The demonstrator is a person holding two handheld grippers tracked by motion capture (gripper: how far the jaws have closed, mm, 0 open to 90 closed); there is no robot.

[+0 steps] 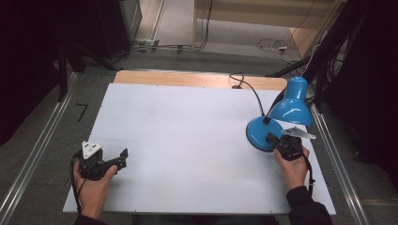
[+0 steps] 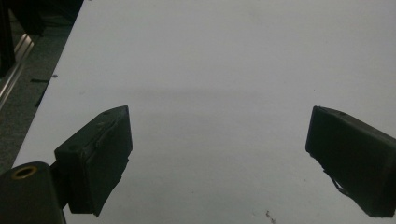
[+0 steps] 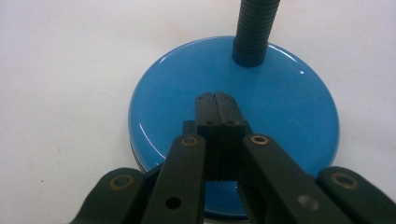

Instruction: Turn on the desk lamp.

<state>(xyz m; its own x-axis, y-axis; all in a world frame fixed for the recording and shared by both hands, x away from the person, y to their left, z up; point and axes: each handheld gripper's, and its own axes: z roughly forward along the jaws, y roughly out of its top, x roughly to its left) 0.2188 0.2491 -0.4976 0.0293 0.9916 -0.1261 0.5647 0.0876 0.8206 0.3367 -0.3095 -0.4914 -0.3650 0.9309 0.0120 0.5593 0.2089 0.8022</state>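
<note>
— Hands first, nearest the table's front edge: what does each one hold?

— Each grips a black hand-held gripper. The left hand-held gripper [image 1: 123,159] sits near the front left corner of the white table [image 1: 187,122], its jaws spread wide apart. In the left gripper view the left hand-held gripper [image 2: 217,158] has bare white surface between the two pads and nothing in them.

— And the right side?

— The right hand-held gripper [image 1: 271,138] is at the front right, held by the right hand [image 1: 293,166] with a dark sleeve [image 1: 307,206] behind it. Its jaws are pressed together. In the right gripper view the right hand-held gripper [image 3: 215,97] has its closed tips over the top of the lamp base [image 3: 233,112]; whether they touch the base I cannot tell.

— Where does the lamp stand?

— A blue desk lamp [image 1: 281,115] stands on the right part of the table, just ahead of the right hand. Its round glossy base [image 1: 260,131] lies flat on the surface, a dark ribbed neck [image 3: 254,28] rises from its far side, and the blue shade [image 1: 292,105] bends over toward the right edge.

— Anything farther back?

— A black cord [image 1: 248,89] runs from the lamp to the table's far edge, where a strip of wood [image 1: 187,78] shows. Beyond that lies grey floor [image 1: 178,56] with loose cables [image 1: 272,46].
</note>
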